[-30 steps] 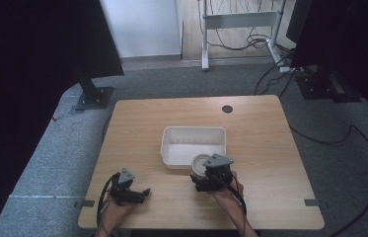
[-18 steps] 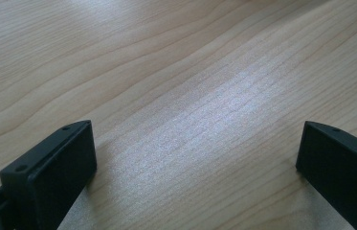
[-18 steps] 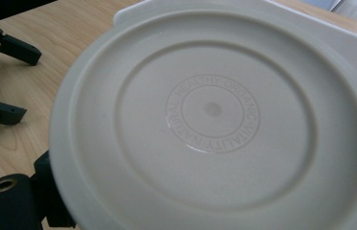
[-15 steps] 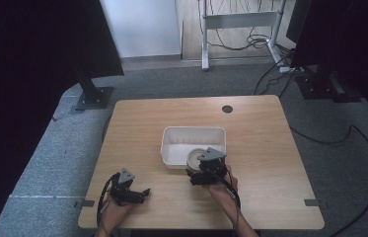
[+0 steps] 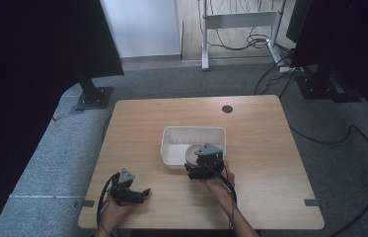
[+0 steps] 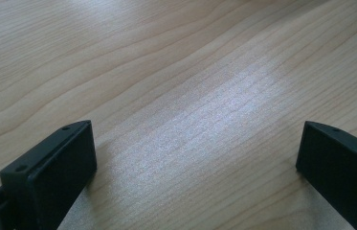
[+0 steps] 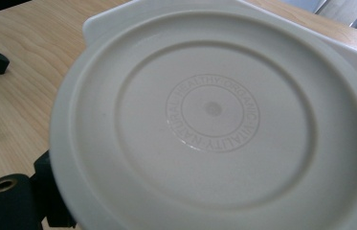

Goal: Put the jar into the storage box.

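Right gripper view: plate (image 7: 214, 124) over bin (image 7: 348, 52)

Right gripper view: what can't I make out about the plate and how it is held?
- Right hand-held gripper: the plate covers the jaws' contact in its own view; too small in the high view.
- Plate's right and lower rim: cut off by the frame.
- White bin: floor partly hidden by the plate.
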`<state>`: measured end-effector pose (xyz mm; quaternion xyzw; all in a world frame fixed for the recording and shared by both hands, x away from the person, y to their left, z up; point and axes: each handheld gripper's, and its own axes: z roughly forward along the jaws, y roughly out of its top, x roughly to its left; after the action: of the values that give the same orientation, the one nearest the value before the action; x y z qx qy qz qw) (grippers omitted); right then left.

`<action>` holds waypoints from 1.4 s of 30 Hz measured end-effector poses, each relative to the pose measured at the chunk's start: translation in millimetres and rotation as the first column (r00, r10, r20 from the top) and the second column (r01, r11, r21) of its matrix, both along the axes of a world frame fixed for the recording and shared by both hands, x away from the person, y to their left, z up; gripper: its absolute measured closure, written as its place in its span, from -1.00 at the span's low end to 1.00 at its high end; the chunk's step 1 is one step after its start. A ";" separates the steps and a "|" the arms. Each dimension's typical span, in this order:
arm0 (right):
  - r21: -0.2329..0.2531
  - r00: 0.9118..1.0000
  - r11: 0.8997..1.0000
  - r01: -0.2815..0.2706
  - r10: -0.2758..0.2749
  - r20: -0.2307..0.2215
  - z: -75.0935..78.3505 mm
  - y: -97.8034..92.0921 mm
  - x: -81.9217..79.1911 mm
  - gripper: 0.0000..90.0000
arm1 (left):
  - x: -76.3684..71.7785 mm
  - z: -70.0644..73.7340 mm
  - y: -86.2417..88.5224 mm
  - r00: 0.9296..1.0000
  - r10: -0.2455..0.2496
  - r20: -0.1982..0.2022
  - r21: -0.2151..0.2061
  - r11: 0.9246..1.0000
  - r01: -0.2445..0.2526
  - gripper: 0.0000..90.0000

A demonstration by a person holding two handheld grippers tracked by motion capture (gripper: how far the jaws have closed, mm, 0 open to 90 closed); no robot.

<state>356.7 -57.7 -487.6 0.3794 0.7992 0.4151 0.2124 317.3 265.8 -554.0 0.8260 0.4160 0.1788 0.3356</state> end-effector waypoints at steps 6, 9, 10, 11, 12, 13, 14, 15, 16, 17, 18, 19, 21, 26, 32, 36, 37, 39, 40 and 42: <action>-0.003 1.000 1.000 0.007 -0.007 0.003 0.1 2.7 5.7 -0.79 | 0.1 0.1 0.2 1.000 -0.002 0.000 0.003 1.000 0.002 -1.00; -0.004 1.000 1.000 0.010 -0.010 0.005 0.2 3.3 8.7 -0.79 | 0.1 0.1 0.2 1.000 -0.002 0.000 0.003 1.000 0.002 -1.00; -0.003 1.000 1.000 0.011 -0.011 0.004 0.2 3.6 9.6 -0.79 | 0.1 0.1 0.2 1.000 -0.002 0.000 0.003 1.000 0.002 -1.00; -0.001 1.000 1.000 0.013 -0.013 0.003 0.3 4.0 10.6 -0.79 | 0.1 0.1 0.2 1.000 -0.002 0.000 0.003 1.000 0.002 -1.00; -0.001 1.000 1.000 0.015 -0.015 0.005 0.3 4.2 11.5 -0.79 | 0.1 0.1 0.2 1.000 -0.002 0.000 0.003 1.000 0.002 -1.00; 0.000 1.000 1.000 0.017 -0.017 0.005 0.3 4.5 12.4 -0.79 | 0.1 0.1 0.2 1.000 -0.002 0.000 0.003 1.000 0.002 -1.00; 0.001 1.000 1.000 0.018 -0.018 0.004 0.3 4.9 13.2 -0.79 | 0.1 0.1 0.2 1.000 -0.002 0.000 0.003 1.000 0.002 -1.00; 0.001 1.000 1.000 0.018 -0.018 0.005 0.3 5.2 14.1 -0.79 | 0.1 0.1 0.2 1.000 -0.002 0.000 0.003 1.000 0.002 -1.00; 0.001 1.000 1.000 0.020 -0.020 0.005 0.4 5.6 15.0 -0.79 | 0.1 0.1 0.2 1.000 -0.002 0.000 0.003 1.000 0.002 -1.00; 0.003 1.000 1.000 0.022 -0.022 0.004 0.4 6.1 15.8 -0.79 | 0.1 0.1 0.2 1.000 -0.002 0.000 0.003 1.000 0.002 -1.00; 0.004 1.000 1.000 0.021 -0.021 0.003 0.5 6.5 16.8 -0.79 | 0.1 0.1 0.2 1.000 -0.002 0.000 0.002 1.000 0.002 -1.00; 0.003 1.000 1.000 0.020 -0.020 0.006 0.6 7.0 17.8 -0.79 | 0.1 0.1 0.2 1.000 -0.002 0.000 0.002 1.000 0.002 -1.00; -0.002 1.000 1.000 0.023 -0.023 0.008 0.8 8.4 19.8 -0.79 | 0.1 0.1 0.2 1.000 -0.002 0.000 0.003 1.000 0.002 -1.00; -0.007 0.999 0.999 0.032 -0.032 0.004 -1.7 10.8 25.8 -0.79 | 0.0 0.0 0.1 1.000 -0.001 -0.001 0.001 1.000 0.001 -1.00; -0.005 0.999 0.999 0.049 -0.049 0.000 -6.2 11.2 32.2 -0.79 | 0.0 0.1 0.2 1.000 -0.001 -0.001 0.002 1.000 0.001 -1.00; -0.008 0.998 0.998 0.060 -0.061 -0.002 -9.9 10.7 36.8 -0.79 | 0.0 0.1 0.1 1.000 -0.001 -0.001 0.002 1.000 0.001 -1.00; -0.004 0.998 0.998 0.069 -0.069 -0.004 -11.8 10.7 38.9 -0.79 | 0.1 0.1 0.2 1.000 -0.002 0.000 0.003 1.000 0.002 -1.00; -0.004 0.997 0.997 0.073 -0.073 -0.005 -13.3 10.8 40.5 -0.79 | 0.1 0.1 0.2 1.000 -0.002 0.000 0.003 1.000 0.002 -1.00; -0.004 0.997 0.997 0.075 -0.075 -0.005 -14.1 11.0 41.3 -0.79 | 0.1 0.1 0.2 1.000 -0.002 0.000 0.003 1.000 0.002 -1.00; -0.004 0.997 0.997 0.079 -0.079 -0.003 -14.8 11.2 42.3 -0.79 | 0.1 0.1 0.2 1.000 -0.002 0.000 0.003 1.000 0.002 -1.00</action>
<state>399.0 -46.6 -502.5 0.4108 0.7848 0.4042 0.2280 317.4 266.1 -553.9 0.8270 0.4148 0.1790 0.3345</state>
